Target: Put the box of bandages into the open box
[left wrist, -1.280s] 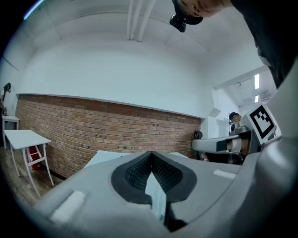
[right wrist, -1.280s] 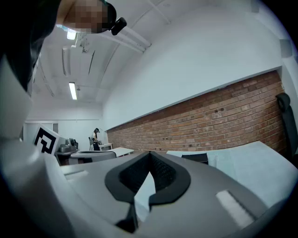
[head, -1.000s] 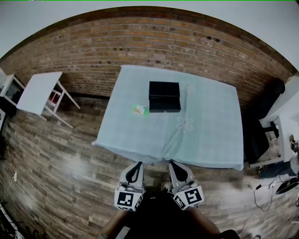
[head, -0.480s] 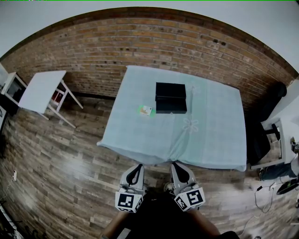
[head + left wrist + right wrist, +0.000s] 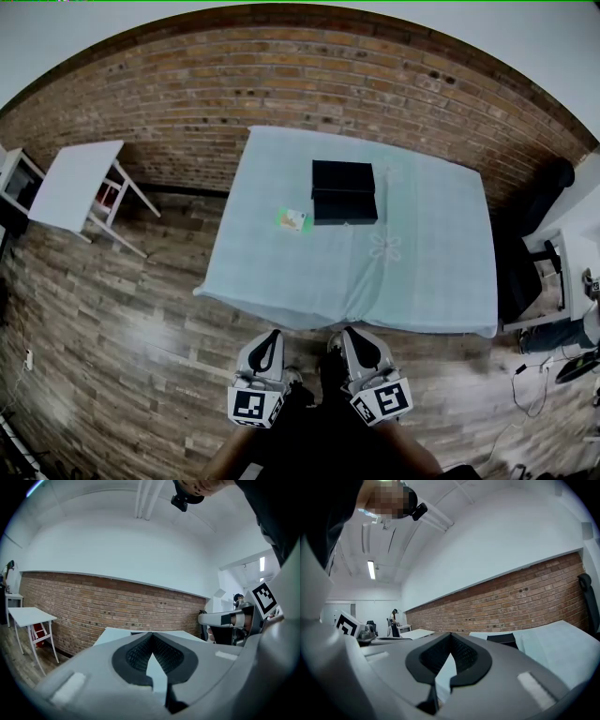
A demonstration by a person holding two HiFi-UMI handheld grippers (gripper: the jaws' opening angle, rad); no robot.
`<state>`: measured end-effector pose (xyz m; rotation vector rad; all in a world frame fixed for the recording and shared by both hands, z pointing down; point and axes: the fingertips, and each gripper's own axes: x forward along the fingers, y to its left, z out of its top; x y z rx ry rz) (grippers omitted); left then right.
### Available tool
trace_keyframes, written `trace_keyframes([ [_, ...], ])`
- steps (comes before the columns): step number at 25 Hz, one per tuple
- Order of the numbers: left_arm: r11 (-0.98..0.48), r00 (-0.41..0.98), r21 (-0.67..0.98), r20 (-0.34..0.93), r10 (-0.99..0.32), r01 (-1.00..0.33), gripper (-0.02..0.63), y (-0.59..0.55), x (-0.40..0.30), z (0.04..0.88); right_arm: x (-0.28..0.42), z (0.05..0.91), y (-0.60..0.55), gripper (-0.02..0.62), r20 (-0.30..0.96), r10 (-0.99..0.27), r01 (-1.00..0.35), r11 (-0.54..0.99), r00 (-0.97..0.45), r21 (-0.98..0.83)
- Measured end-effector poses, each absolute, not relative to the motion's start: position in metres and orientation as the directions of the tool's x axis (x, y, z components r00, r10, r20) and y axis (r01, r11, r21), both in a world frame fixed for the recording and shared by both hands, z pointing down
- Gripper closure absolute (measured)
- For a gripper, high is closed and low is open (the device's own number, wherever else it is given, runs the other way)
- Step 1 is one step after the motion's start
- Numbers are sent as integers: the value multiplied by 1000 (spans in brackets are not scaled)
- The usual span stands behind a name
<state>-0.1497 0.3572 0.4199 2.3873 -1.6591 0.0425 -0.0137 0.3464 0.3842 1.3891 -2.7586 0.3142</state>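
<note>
— Where's the box of bandages [image 5: 293,219]?
— It's small, flat, green and white, and lies on the table [image 5: 422,272] just at nine o'clock of the black open box [image 5: 344,191].
— Which step?
— Approach, I'd judge. The left gripper [image 5: 271,337] and right gripper [image 5: 350,336] hang at six o'clock, off the table, jaws pressed together and empty. One must reach in and open.

- The left gripper [image 5: 271,337] is held just short of the near edge of the table [image 5: 422,267], with its jaws closed together and nothing between them.
- The right gripper [image 5: 353,336] is held just beside it, equally short of that edge, with its jaws also closed and empty.
- Both are pointed toward the table.
</note>
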Motion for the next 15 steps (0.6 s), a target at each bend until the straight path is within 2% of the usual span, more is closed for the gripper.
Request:
trace_keyframes([
  [15,-284,309,147,188,-932,-947,606,235,-100,425,15,392,222,595,106,-733,-737,649,-672,-187],
])
